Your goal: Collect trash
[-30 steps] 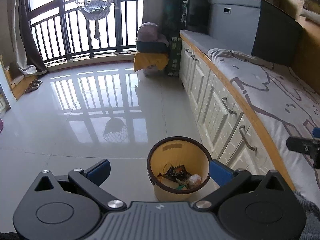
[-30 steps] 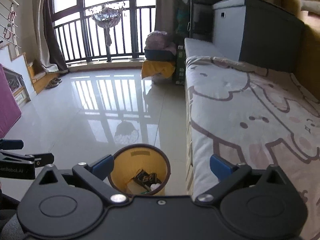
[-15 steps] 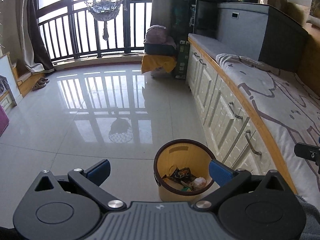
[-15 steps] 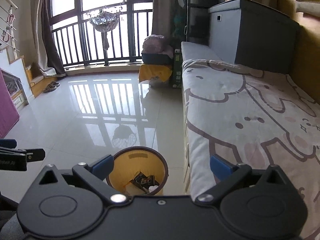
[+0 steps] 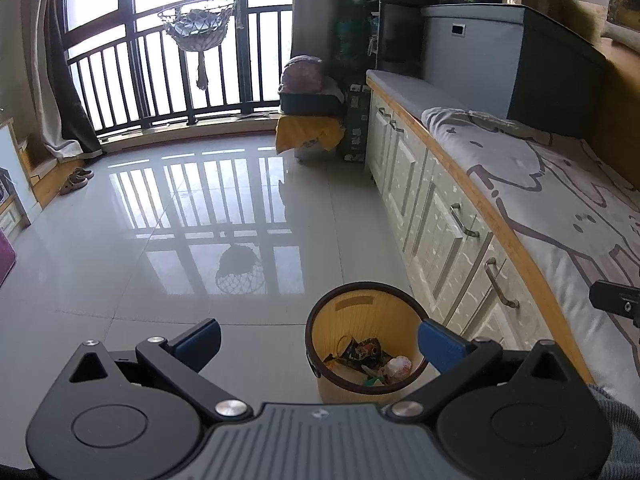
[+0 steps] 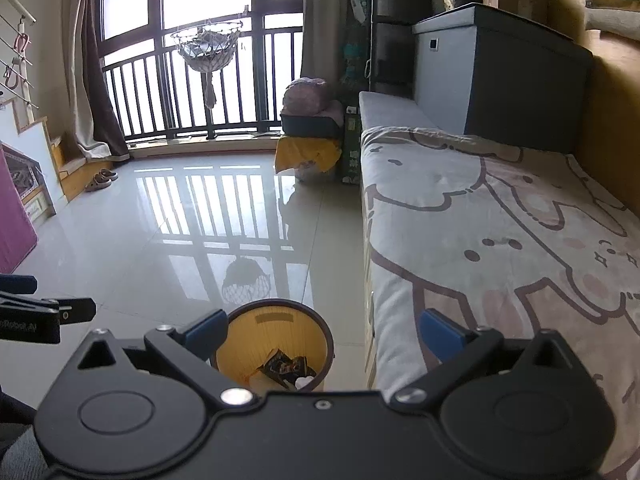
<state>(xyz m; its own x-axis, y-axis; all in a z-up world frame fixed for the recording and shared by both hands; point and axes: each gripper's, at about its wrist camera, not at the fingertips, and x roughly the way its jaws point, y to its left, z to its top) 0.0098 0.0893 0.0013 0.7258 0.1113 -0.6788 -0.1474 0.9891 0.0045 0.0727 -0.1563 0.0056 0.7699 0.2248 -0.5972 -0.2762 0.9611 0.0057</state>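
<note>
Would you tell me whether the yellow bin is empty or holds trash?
It holds trash: the yellow bin has wrappers and crumpled paper lying at its bottom.

I hold my left gripper (image 5: 319,338) and my right gripper (image 6: 325,330) side by side, both level and pointing forward, each with its blue-tipped fingers (image 5: 438,343) spread wide and gripping nothing between them.

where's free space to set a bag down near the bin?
Bare tile left of the yellow bin, stretching to the balcony railing. The blanket on the bench is also bare. Crowded: the gap between bin and drawers, and the corner by the yellow-draped pile.
</note>
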